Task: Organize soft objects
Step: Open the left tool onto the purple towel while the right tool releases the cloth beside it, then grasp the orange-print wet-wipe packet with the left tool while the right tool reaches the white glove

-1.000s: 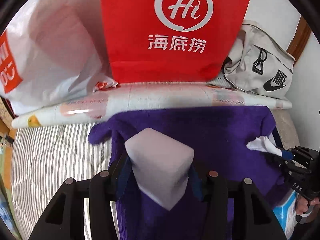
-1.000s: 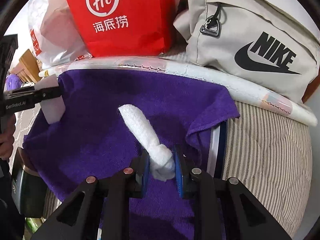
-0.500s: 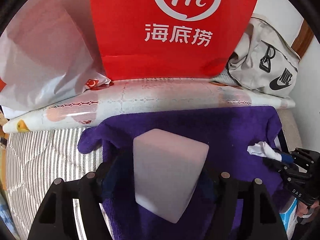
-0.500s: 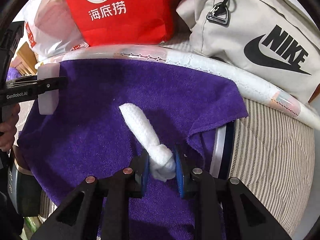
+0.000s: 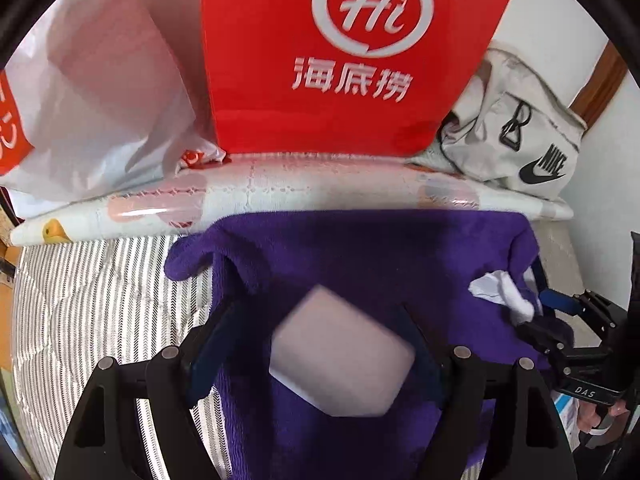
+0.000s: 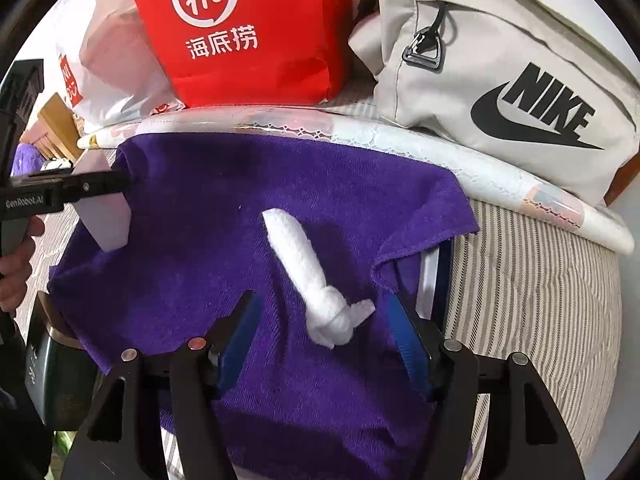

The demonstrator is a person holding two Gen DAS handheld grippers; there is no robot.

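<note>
A purple towel is spread over the striped bedding. My left gripper hangs over its left part. Its jaws are opening, and a pale foam block sits tilted and blurred between them, clear of both pads. The right wrist view shows that block under the left gripper. My right gripper is opening too. A knotted white cloth roll lies on the towel between its blue pads, touching neither. The left wrist view shows the cloth beside the right gripper.
A red paper bag, a white plastic bag and a grey Nike bag stand along the back. A plastic-wrapped printed roll lies in front of them. Striped bedding shows on both sides. A hand holds the left gripper.
Both grippers have opened. The left one let go of the foam block, which has tipped and sunk between the jaws. The right one released the knotted cloth, which now rests on the towel.
</note>
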